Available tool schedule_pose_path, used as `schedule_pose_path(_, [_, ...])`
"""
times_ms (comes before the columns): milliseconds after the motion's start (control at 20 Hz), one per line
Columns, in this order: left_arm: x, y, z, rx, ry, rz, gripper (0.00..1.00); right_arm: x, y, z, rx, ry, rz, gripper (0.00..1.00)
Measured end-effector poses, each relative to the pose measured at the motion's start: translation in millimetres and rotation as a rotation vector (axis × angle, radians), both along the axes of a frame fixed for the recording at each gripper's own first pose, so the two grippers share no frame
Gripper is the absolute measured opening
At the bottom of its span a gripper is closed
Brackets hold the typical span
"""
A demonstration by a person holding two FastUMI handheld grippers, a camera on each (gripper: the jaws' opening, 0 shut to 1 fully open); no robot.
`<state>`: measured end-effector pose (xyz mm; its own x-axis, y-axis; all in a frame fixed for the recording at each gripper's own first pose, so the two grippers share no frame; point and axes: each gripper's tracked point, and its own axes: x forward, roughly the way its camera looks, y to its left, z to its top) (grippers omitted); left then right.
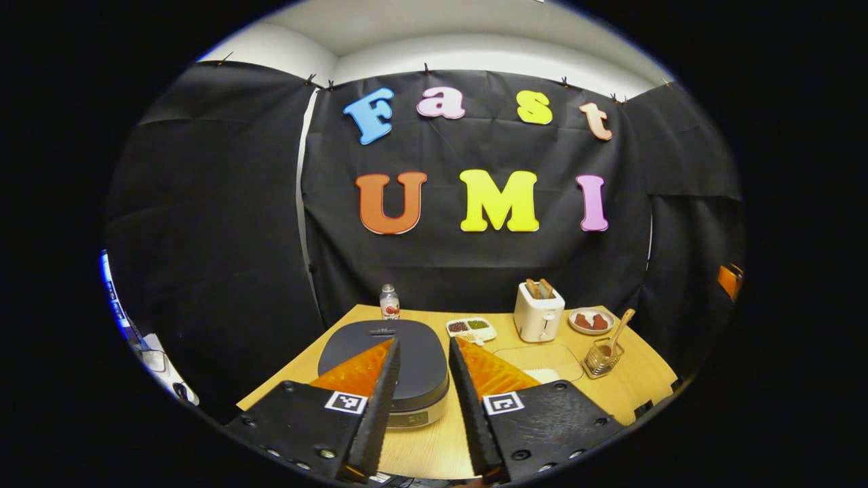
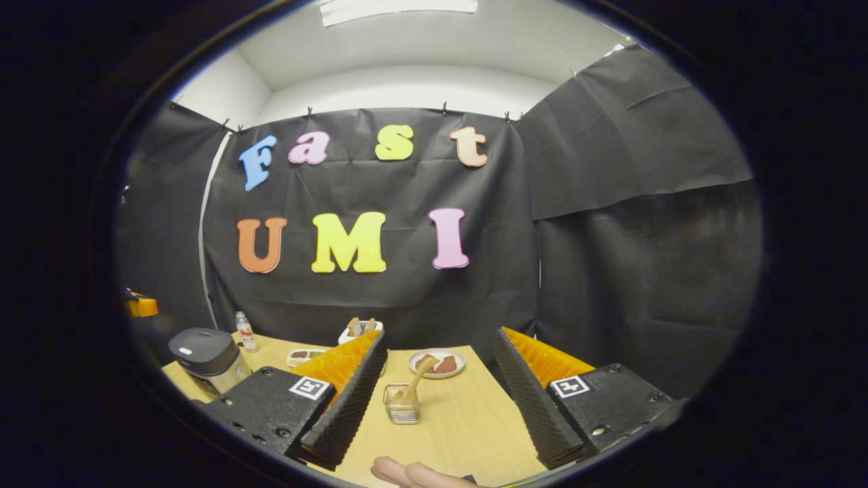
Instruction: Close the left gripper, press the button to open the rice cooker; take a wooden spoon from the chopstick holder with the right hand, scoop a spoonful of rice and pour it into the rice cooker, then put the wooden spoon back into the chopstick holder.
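Rice cooker (image 1: 384,362) shut, hand-held grippers parted above table (image 1: 637,386)

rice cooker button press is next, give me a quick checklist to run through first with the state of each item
1. Rice cooker lid shut and ready to be opened: ok.
2. Left hand-held gripper closed for pressing: not ok, its fingers stand apart.
3. Left hand-held gripper lined up with the cooker: ok, the cooker lies ahead between its fingers.
4. Button located: cannot tell which mark on the lid it is.
5. Wooden spoon in the chopstick holder: ok.
6. Right hand-held gripper free: ok, open and holding nothing.
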<state>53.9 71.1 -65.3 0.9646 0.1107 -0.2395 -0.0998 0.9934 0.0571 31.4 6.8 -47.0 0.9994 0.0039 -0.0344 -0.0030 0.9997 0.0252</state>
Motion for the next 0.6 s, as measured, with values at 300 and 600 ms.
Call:
schedule_pose_path(300, [33.7,37.5,-50.9,0.038,0.168,0.079,0.1,17.5,6.6,-23.4,0.005,0.041,0.015,1.0])
schedule_pose_path(600, [57.1,70.9,-103.4,0.0,0.324,0.146,0.0,35.2,11.4,-43.2,0.003,0.075,0.03,1.0])
